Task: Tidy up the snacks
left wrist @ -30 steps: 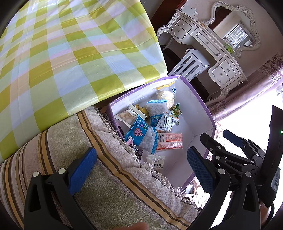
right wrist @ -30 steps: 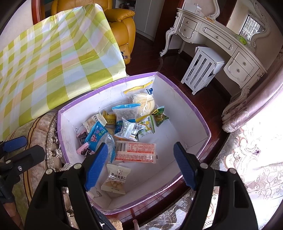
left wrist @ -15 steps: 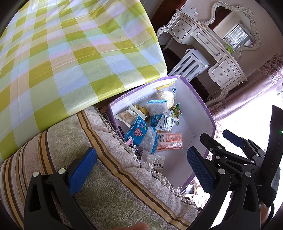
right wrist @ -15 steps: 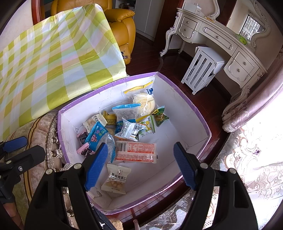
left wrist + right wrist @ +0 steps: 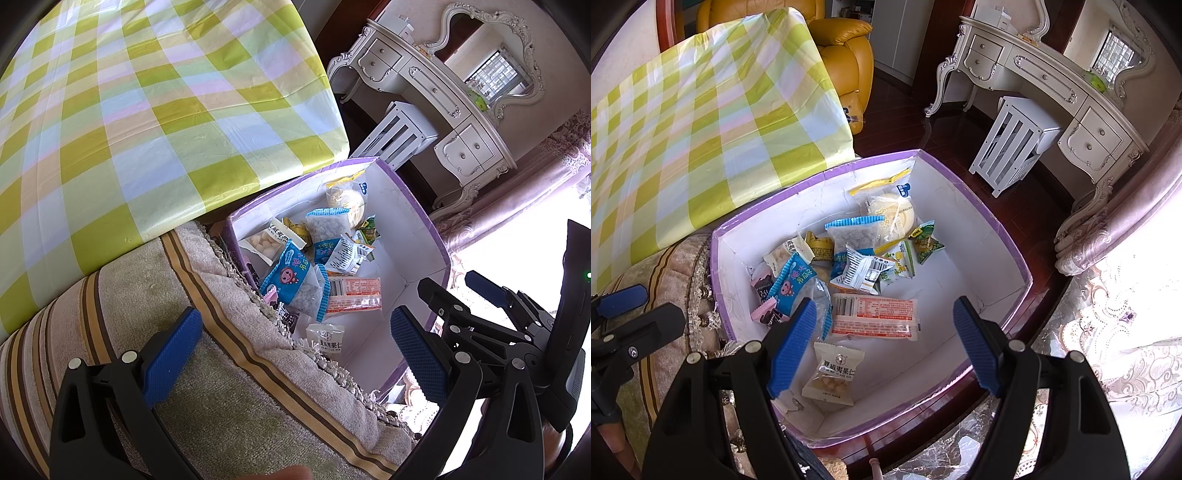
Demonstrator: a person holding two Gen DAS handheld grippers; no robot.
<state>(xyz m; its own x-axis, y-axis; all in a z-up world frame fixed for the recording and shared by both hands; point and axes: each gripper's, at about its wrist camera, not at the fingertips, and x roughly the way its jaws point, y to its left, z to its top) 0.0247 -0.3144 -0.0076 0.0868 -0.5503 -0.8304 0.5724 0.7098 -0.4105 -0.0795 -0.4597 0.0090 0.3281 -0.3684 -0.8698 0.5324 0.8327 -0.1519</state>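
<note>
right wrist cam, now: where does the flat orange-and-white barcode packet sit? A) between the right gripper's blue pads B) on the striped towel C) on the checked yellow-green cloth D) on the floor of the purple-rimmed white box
D: the flat orange-and-white barcode packet lies on the floor of the purple-rimmed white box, beyond the open right gripper, whose pads touch nothing.

Looks like we're standing in someone's home: ornate white vanity desk (image 5: 1052,88) with mirror (image 5: 491,70), yellow leather armchair (image 5: 849,59), lace curtains (image 5: 1123,332) hanging.
</note>
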